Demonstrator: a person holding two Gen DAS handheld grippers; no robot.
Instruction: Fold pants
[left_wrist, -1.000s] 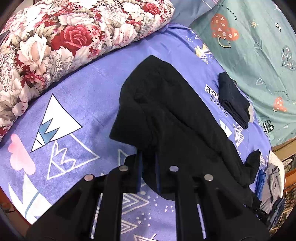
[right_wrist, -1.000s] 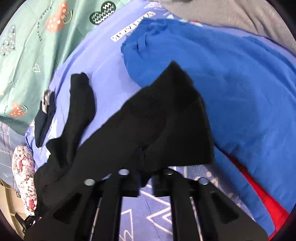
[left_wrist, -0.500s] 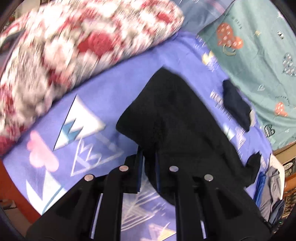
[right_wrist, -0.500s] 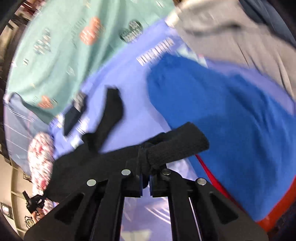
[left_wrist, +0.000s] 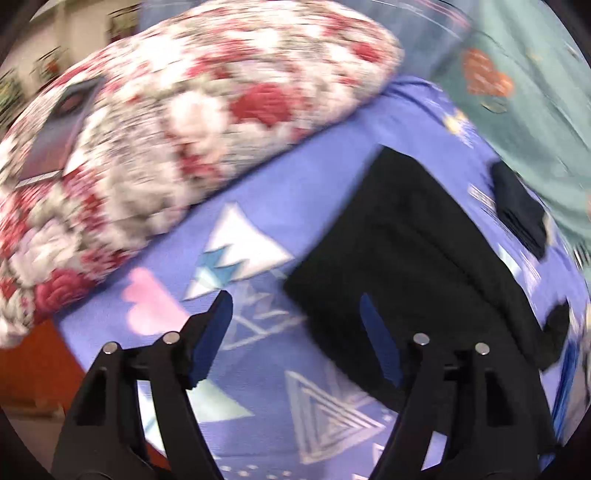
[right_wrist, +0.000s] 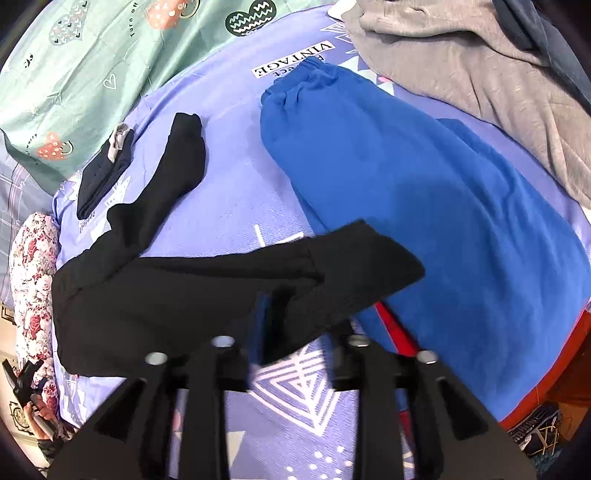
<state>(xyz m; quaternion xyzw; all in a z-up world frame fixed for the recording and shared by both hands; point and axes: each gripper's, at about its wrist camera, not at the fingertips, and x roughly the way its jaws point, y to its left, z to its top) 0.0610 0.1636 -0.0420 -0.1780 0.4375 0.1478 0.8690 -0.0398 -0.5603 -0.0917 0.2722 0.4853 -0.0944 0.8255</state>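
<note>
Black pants (left_wrist: 413, 251) lie spread on the purple patterned bedsheet (left_wrist: 317, 184). My left gripper (left_wrist: 295, 314) is open and empty, its right finger over the near edge of the pants. In the right wrist view the pants (right_wrist: 177, 291) stretch across the sheet, one leg (right_wrist: 177, 166) running away and the other leg end (right_wrist: 365, 266) lying just ahead of my right gripper (right_wrist: 295, 317), which is open with the cloth lying loose between its fingers.
A floral quilt (left_wrist: 166, 129) bulges at the left. A teal sheet (right_wrist: 85, 66) lies behind. Blue pants (right_wrist: 424, 206), a grey garment (right_wrist: 480, 81) and a small folded dark garment (right_wrist: 103, 177) lie on the bed. The bed's red edge (right_wrist: 554, 369) is at right.
Both grippers held the black pants shut and have opened, letting the pants drop onto the sheet. The left gripper has swung left and back; the right leg end now lies flat.
</note>
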